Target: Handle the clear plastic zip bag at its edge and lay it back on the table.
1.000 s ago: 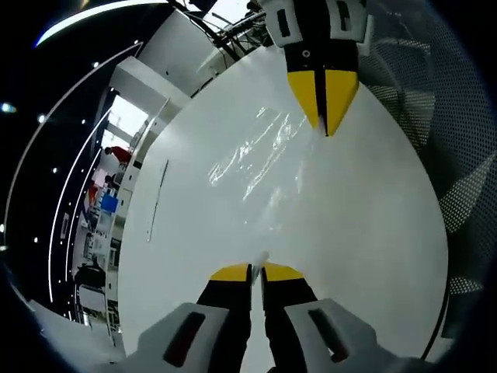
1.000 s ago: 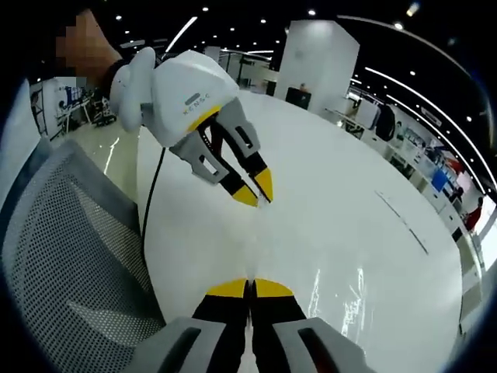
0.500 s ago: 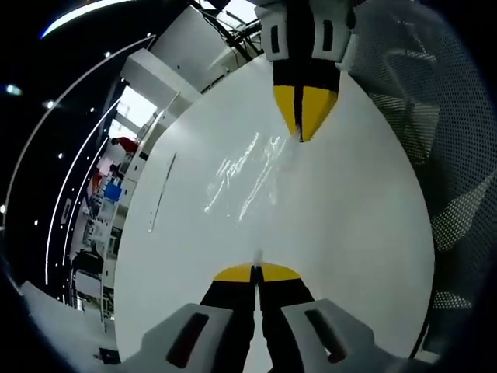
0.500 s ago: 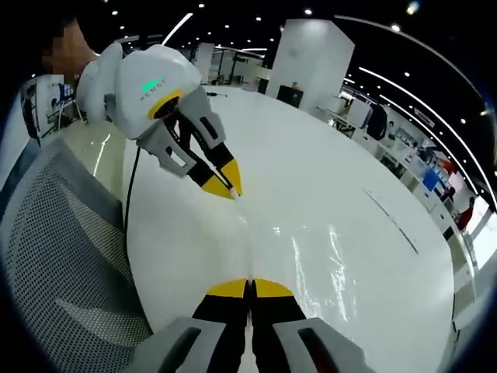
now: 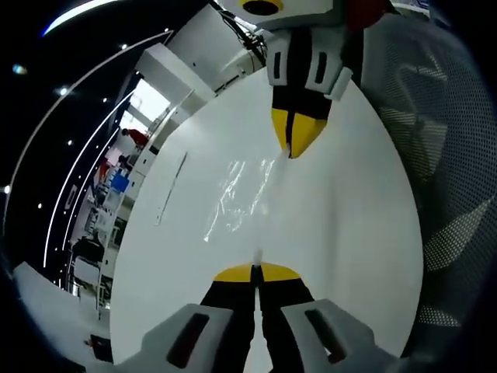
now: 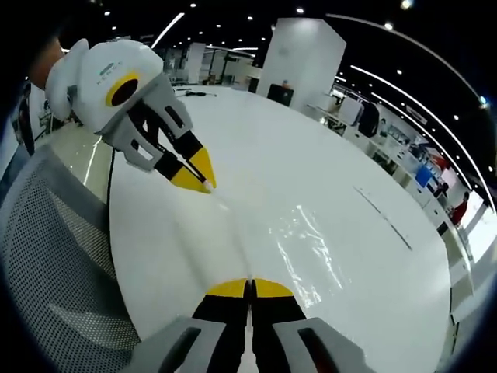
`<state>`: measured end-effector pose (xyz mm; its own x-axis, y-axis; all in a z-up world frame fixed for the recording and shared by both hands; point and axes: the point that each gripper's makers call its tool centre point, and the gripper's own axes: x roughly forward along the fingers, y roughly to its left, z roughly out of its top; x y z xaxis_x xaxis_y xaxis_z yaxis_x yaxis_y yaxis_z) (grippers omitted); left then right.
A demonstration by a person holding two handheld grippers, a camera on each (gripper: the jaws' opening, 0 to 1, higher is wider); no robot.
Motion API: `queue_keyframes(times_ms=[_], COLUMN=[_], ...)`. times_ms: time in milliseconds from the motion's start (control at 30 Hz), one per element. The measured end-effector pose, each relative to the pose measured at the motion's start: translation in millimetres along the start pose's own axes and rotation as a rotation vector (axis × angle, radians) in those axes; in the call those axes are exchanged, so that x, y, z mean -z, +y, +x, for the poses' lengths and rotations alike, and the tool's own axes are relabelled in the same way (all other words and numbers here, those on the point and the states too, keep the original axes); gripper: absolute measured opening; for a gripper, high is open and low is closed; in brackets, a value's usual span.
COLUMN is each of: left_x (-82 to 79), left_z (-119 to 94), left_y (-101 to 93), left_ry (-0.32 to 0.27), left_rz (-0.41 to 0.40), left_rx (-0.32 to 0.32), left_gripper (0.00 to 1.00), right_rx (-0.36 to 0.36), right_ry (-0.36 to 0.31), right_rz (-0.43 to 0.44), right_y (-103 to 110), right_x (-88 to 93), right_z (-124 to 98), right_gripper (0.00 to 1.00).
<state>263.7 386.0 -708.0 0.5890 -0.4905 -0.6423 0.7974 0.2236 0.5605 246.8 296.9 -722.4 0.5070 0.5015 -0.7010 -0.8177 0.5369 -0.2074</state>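
The clear plastic zip bag [image 5: 245, 194] hangs stretched over the white table [image 5: 349, 233], visible mostly as glints. In the left gripper view my left gripper [image 5: 256, 268] is shut on the bag's near edge, and my right gripper [image 5: 292, 152] comes in from the top, shut on the far end of that edge. From the right gripper view the bag [image 6: 303, 249] spreads right of a taut edge line running from my right gripper [image 6: 250, 282], which is shut on it, up to my left gripper [image 6: 208, 189], also shut on it.
A grey mesh chair [image 6: 54, 256] stands by the table's edge [image 5: 435, 155]. A thin dark line [image 6: 380, 214] marks the tabletop beyond the bag. A white pillar [image 6: 299, 54] and desks stand in the hall behind.
The two grippers have drawn further apart, pulling the bag's edge taut. The bag's glints have shifted and spread out flatter.
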Motion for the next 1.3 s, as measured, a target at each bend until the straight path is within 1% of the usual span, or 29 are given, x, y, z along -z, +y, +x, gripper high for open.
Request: queue_keyframes(times_ms=[133,433,533,767,900,1000,1067,1133,1167,1200,1300], left_x=[-0.6,-2.8,-2.4,4.0,7.8,8.0,6.3,4.1,3.3,2.2,-1.9], left_z=[-3,-8,-9,-11,-10,-9,-8,-7,-7,-7,-6], left_y=[2.0,3.2,3.9,2.6,1.6,1.1,-0.1,-1.3,-1.6,-1.8,-2.3], left_ry=[-0.005,-0.006,-0.002,0.016,0.026,0.033,0.038,0.038,0.039,0.038,0.031], left_rz=[-0.029,-0.049,-0.048,-0.057,-0.053,-0.042,-0.031,-0.019,-0.012,-0.006,0.012], left_rx=[-0.013,-0.025,-0.026,-0.03,-0.028,-0.025,-0.02,-0.014,-0.012,-0.01,-0.005], left_gripper=[0.0,0.0,0.0,0.0,0.0,0.0,0.0,0.0,0.0,0.0,0.0], right_rx=[0.002,0.014,0.027,0.019,0.012,-0.003,-0.03,-0.048,-0.061,-0.072,-0.104], right_ry=[-0.005,-0.013,-0.031,-0.062,-0.073,-0.092,-0.101,-0.102,-0.112,-0.114,-0.101], right_rz=[0.011,0.021,0.024,-0.031,-0.082,-0.144,-0.211,-0.245,-0.282,-0.302,-0.391], right_y=[-3,-10,-12,-13,-11,-4,5,12,19,23,36], right_x=[-1.8,-5.5,-11.5,-25.6,-34.3,-47.7,-56.2,-62.7,-69.4,-73.1,-79.3], right_z=[3,5,1,-2,-3,-6,0,0,0,0,5], right_gripper=[0.0,0.0,0.04,0.1,0.14,0.14,0.15,0.15,0.15,0.15,0.13])
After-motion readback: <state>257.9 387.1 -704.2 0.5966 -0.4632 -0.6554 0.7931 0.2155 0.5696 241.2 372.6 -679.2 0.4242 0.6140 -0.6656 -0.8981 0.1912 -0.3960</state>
